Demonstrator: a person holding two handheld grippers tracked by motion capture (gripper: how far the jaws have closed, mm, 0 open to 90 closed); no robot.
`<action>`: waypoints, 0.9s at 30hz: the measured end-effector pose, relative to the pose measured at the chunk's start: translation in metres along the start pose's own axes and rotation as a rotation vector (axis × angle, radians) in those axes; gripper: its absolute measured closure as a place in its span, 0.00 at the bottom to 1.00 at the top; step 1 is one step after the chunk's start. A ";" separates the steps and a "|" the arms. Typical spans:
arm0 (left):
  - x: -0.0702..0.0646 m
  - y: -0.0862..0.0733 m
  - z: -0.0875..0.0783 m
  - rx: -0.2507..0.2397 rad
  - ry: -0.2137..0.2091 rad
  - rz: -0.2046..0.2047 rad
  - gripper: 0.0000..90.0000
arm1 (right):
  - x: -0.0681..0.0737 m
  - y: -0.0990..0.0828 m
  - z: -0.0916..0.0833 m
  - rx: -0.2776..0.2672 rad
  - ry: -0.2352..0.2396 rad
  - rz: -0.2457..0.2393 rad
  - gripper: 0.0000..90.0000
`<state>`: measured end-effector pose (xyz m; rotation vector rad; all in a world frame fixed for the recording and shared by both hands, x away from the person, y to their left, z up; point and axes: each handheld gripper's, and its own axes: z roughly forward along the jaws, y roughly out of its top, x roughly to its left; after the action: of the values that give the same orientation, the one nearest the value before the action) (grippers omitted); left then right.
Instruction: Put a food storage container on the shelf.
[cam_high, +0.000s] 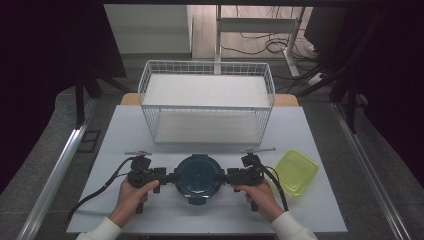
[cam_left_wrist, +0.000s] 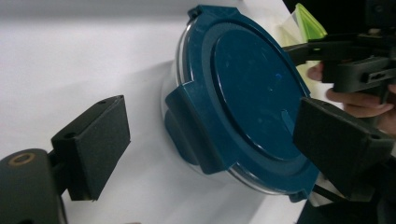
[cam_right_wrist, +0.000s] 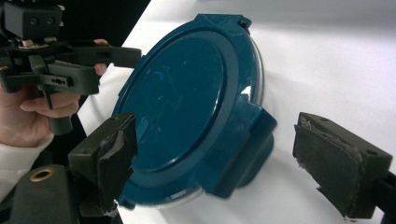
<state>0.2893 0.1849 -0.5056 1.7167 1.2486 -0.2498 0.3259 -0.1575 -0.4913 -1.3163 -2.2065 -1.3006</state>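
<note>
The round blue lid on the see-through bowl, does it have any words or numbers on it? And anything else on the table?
None can be read anywhere.
Round dark blue plastic lid on the clear bowl: faint scuffs and a small raised mark, no letters.
Yellow-green plastic container: plain.
White wire basket: plain.
Black left gripper and black right gripper: no readable label.

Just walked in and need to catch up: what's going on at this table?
A person holds a gripper in each hand, either side of a round container with a blue lid. The left gripper and right gripper both stand open around its side latches, not clamped. A wire basket stands behind; a green container sits at right.
</note>
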 end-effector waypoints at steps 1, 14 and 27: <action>0.000 0.000 0.000 0.000 0.000 0.000 0.12 | 0.000 0.000 0.000 0.000 0.000 0.000 0.16; 0.011 -0.002 0.023 0.070 -0.091 -0.074 0.15 | -0.008 -0.004 0.021 0.064 0.036 0.074 0.13; 0.011 -0.004 0.025 0.083 -0.100 -0.095 0.31 | -0.010 -0.006 0.023 0.082 0.056 0.146 0.29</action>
<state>0.2994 0.1720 -0.5275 1.6958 1.2625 -0.4447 0.3315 -0.1458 -0.5139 -1.3648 -2.0616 -1.1677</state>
